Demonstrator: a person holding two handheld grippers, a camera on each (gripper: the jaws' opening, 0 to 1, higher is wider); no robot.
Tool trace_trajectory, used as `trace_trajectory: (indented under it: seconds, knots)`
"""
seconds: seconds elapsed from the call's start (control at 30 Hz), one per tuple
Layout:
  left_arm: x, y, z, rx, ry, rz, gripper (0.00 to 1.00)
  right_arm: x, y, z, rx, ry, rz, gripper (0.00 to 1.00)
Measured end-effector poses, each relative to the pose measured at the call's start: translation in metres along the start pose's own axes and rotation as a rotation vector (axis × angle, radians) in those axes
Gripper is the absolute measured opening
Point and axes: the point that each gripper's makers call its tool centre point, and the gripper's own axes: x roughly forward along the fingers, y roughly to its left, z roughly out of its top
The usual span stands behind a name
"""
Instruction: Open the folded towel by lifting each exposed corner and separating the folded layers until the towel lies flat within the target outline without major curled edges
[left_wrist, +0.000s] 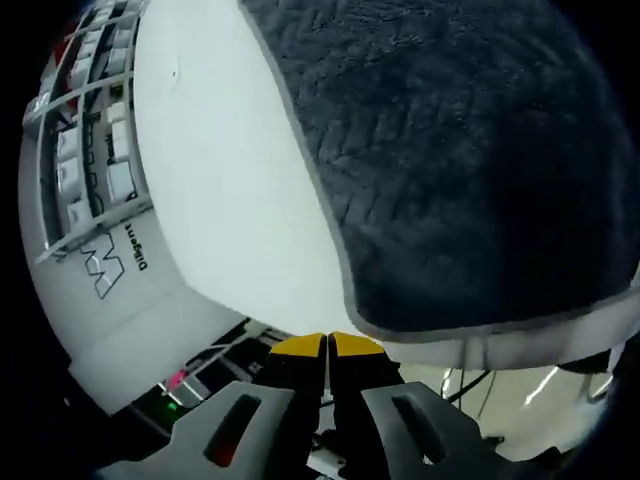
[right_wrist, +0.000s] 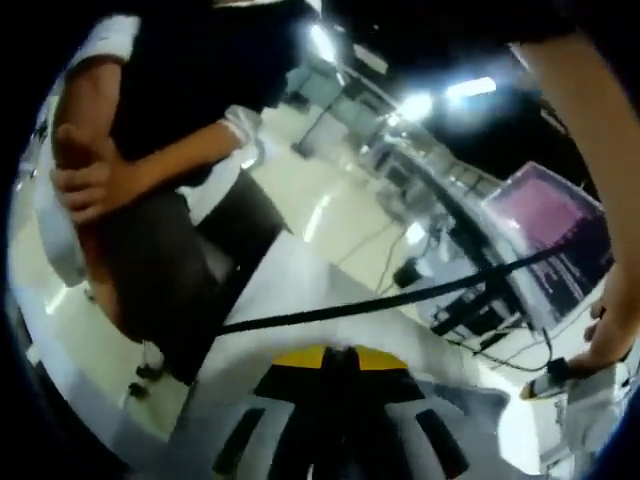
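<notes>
A dark grey towel (left_wrist: 450, 160) with a paler grey hem lies on the white table (left_wrist: 220, 200) and covers the upper right of the left gripper view. Its rounded corner (left_wrist: 372, 325) reaches the table's near edge. My left gripper (left_wrist: 327, 346) sits just below that edge, left of the corner, yellow tips pressed together and shut with nothing between them. In the right gripper view, my right gripper (right_wrist: 330, 356) points away into the room, its yellow-tipped jaws shut and empty over a white surface (right_wrist: 300, 280).
Shelving with white boxes (left_wrist: 90, 170) stands beyond the table's left side. A person in dark clothes (right_wrist: 170, 200) stands to the left, a black cable (right_wrist: 400, 297) crosses the view, a purple monitor (right_wrist: 555, 225) stands at right, and a hand (right_wrist: 590, 360) shows at the right edge.
</notes>
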Motion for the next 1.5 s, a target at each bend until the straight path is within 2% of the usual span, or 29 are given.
trace_trajectory:
  seconds: [0.03,0.07,0.13,0.2,0.27,0.37,0.53,0.57,0.63,0.67,0.73,0.8,0.87,0.9,0.97,1.1,1.2,1.4,1.5]
  knots:
    - [0.0,0.0,0.001,-0.008,-0.001,-0.003,0.03,-0.002,-0.002,0.001,0.006,-0.006,0.005,0.27]
    - [0.0,0.0,0.003,-0.046,-0.017,-0.003,0.06,-0.004,-0.003,0.003,0.048,-0.014,0.008,0.34]
    - [-0.003,0.003,0.003,-0.126,-0.032,-0.002,0.11,-0.008,-0.009,-0.002,0.106,0.016,0.009,0.48]
    - [-0.006,0.008,0.002,-0.166,-0.038,0.005,0.14,-0.014,-0.017,-0.01,0.105,0.054,-0.005,0.55]
    - [-0.01,0.008,0.003,-0.237,-0.057,-0.01,0.24,-0.022,-0.02,-0.016,0.125,0.067,-0.005,0.6]
    - [-0.014,0.012,0.016,-0.337,-0.14,-0.031,0.36,-0.037,-0.023,-0.009,0.229,0.022,0.012,0.68]
    - [-0.02,0.014,0.027,-0.362,-0.177,-0.062,0.63,-0.067,-0.039,-0.007,0.24,-0.003,0.002,0.8]
    - [-0.021,0.013,0.03,-0.366,-0.183,-0.071,0.68,-0.075,-0.042,-0.008,0.24,-0.006,-0.004,0.85]
    - [-0.022,0.003,0.036,-0.383,-0.191,-0.13,0.76,-0.09,-0.053,-0.012,0.25,-0.009,-0.023,0.96]
    - [-0.019,0.006,0.034,-0.374,-0.192,-0.126,0.79,-0.1,-0.057,-0.013,0.251,-0.009,-0.029,0.99]
    - [-0.017,0.006,0.034,-0.35,-0.173,-0.116,0.83,-0.127,-0.065,-0.019,0.231,-0.012,-0.043,1.0]
    - [-0.016,0.007,0.034,-0.345,-0.173,-0.113,0.82,-0.162,-0.086,-0.036,0.232,0.008,-0.079,1.0]
    - [-0.015,0.007,0.034,-0.35,-0.176,-0.13,0.82,-0.193,-0.108,-0.047,0.282,0.018,-0.133,1.0]
    - [-0.016,0.006,0.035,-0.351,-0.174,-0.133,0.82,-0.218,-0.122,-0.052,0.319,0.003,-0.164,1.0]
    - [-0.017,0.005,0.037,-0.355,-0.169,-0.133,0.82,-0.249,-0.138,-0.057,0.32,-0.005,-0.209,1.0]
    - [-0.015,0.007,0.036,-0.351,-0.144,-0.133,0.79,-0.317,-0.177,-0.086,0.283,0.062,-0.355,1.0]
    - [-0.017,0.007,0.038,-0.341,-0.136,-0.139,0.78,-0.36,-0.188,-0.118,0.275,0.164,-0.391,1.0]
    - [-0.023,0.01,0.042,-0.342,-0.131,-0.164,0.79,-0.419,-0.193,-0.167,0.281,0.333,-0.395,1.0]
    - [-0.027,0.011,0.045,-0.341,-0.138,-0.176,0.79,-0.444,-0.204,-0.182,0.281,0.378,-0.406,1.0]
